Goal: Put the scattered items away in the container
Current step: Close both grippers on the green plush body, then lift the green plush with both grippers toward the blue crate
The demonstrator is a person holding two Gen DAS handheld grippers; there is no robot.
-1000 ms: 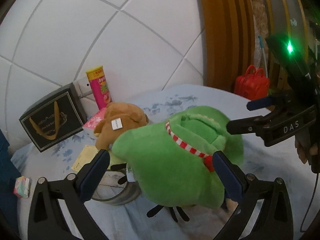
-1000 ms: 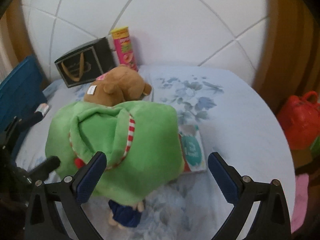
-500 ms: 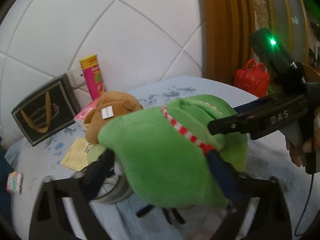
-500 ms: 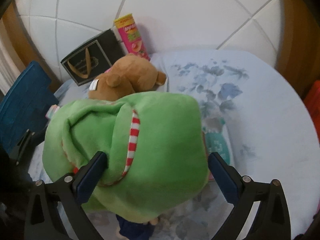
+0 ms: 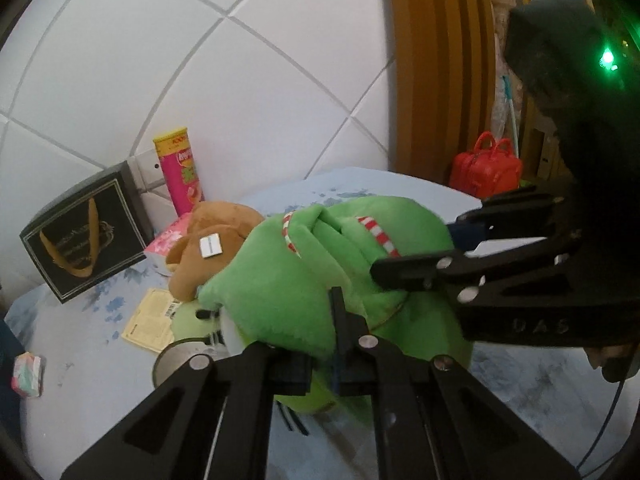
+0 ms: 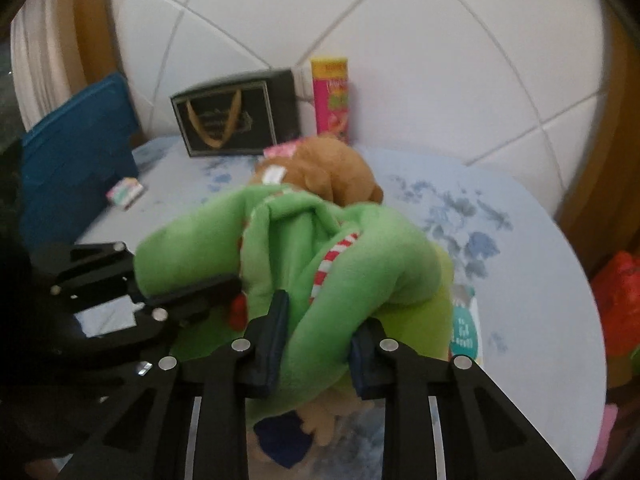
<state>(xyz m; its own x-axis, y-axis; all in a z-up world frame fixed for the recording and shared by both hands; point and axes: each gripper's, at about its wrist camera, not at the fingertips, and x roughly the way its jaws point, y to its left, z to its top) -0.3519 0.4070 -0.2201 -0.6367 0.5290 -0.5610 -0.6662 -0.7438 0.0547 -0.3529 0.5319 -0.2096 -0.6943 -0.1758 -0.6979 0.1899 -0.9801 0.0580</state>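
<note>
The letters "DAS" are read on the black body of the right gripper [image 5: 460, 248], seen from the left wrist cam; the print on the pink and yellow chip can [image 5: 182, 176] is too blurred to be read, and a gold curved emblem is printed on the black box [image 5: 82, 236]. The green plush toy [image 5: 320, 276] with red-white striped trim lies on the bed sheet [image 5: 92, 368], w/ blue flower print, directly between both claws. The left gripper [image 5: 320, 360] is clamped tight on a fold of its soft fleece, fingers nearly together. The right gripper [image 6: 316, 344] is also closed on a thick bunch of the green fabric, pads pressed into it from both sides. A brown plush bear [image 5: 216, 244] w/ a white tag is touching the green toy from behind. A round metal container [image 5: 180, 360] is partly hidden under the toy, beside a yellow paper card [image 5: 154, 316]. A red handbag [image 5: 486, 166] stands further away.
</note>
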